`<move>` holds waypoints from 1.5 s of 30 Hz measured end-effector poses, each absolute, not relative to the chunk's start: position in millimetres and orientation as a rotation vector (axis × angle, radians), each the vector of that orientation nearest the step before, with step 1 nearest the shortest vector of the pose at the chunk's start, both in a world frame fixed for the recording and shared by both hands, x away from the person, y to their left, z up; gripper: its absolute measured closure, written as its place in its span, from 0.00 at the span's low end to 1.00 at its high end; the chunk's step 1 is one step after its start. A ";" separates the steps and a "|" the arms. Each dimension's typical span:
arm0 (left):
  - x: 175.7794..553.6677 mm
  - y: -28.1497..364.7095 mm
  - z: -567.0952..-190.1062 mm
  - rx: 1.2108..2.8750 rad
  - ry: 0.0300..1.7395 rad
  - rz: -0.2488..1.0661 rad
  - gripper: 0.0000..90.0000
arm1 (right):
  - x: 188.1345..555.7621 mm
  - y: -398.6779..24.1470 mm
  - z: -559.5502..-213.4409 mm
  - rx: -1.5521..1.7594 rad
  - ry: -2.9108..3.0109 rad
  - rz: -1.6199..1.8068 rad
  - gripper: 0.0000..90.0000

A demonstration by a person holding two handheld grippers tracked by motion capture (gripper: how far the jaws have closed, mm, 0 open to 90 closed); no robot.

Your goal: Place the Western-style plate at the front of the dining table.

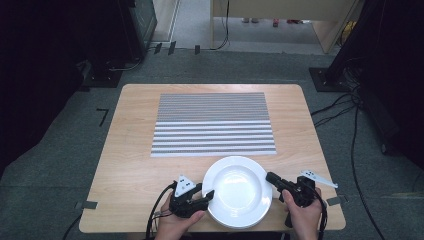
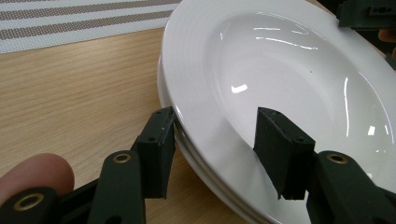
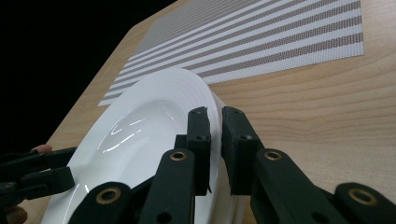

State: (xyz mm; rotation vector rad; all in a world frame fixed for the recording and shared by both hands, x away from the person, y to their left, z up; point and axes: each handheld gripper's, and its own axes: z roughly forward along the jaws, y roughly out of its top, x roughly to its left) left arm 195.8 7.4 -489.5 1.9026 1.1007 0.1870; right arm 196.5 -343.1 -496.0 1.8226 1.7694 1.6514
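A white deep plate (image 1: pixel 237 192) sits at the near edge of the wooden table (image 1: pixel 130 165), on top of at least one more plate of the same kind. My left gripper (image 1: pixel 205 191) is at its left rim. In the left gripper view the plate (image 2: pixel 280 70) has one jaw against the rim's outer edge and the other inside the bowl, so the left gripper (image 2: pixel 215 116) is closed across the rim. My right gripper (image 1: pixel 271 176) is at the right rim. In the right gripper view the right gripper (image 3: pixel 215 112) pinches the thin rim of the plate (image 3: pixel 154 116).
A grey-and-white striped placemat (image 1: pixel 214 125) lies flat in the middle of the table, just beyond the plates. The table's near edge runs right under both hands. Cables (image 1: pixel 350 130) and dark equipment stands are on the floor to the right and back left.
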 end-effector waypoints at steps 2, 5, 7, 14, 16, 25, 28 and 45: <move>195.7 7.4 -489.5 1.897 1.100 0.188 0.54 | 197.0 -341.8 -496.2 1.815 1.756 1.661 0.92; 195.6 7.3 -489.2 1.892 1.101 0.189 0.54 | 198.2 -338.2 -497.2 1.804 1.735 1.660 0.92; 195.7 7.4 -489.2 1.891 1.102 0.188 0.54 | 199.5 -336.9 -497.7 1.805 1.720 1.670 0.92; 196.1 8.0 -489.3 1.882 1.105 0.192 0.55 | 205.4 -332.6 -499.3 1.794 1.677 1.711 0.91; 196.1 7.7 -489.1 1.874 1.110 0.197 0.56 | 208.3 -330.1 -500.2 1.795 1.666 1.715 0.90; 195.1 8.4 -487.4 1.863 1.120 0.214 0.62 | 214.1 -326.3 -504.7 1.789 1.691 1.707 0.87; 195.0 9.5 -486.5 1.855 1.124 0.207 0.63 | 214.0 -326.5 -505.9 1.790 1.700 1.703 0.87; 195.6 26.6 -472.3 1.765 1.126 0.200 0.73 | 213.0 -319.1 -509.9 1.787 1.807 1.704 0.84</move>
